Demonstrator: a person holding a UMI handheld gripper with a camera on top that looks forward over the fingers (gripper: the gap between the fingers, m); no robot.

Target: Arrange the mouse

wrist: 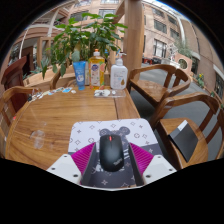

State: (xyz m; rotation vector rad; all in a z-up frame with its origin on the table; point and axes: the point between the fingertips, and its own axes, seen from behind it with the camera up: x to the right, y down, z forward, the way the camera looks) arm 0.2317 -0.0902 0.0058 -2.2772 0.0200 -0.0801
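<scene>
Mouse (pixel 111 152) between gripper (pixel 111 160) fingers

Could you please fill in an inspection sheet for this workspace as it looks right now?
Surface: round wooden table, with a pale patterned mouse mat at its near edge.
Job's things: black mouse lying on the mat's near end, between the fingers.
Clutter: bottles and small items grouped at the table's far side, in front of a potted plant.
Claw: claw with pink pads on either side of the mouse; whether they press on it cannot be told.
Cables: nothing seen.
Surroundings: wooden chairs around the table, and large windows facing buildings.
</scene>
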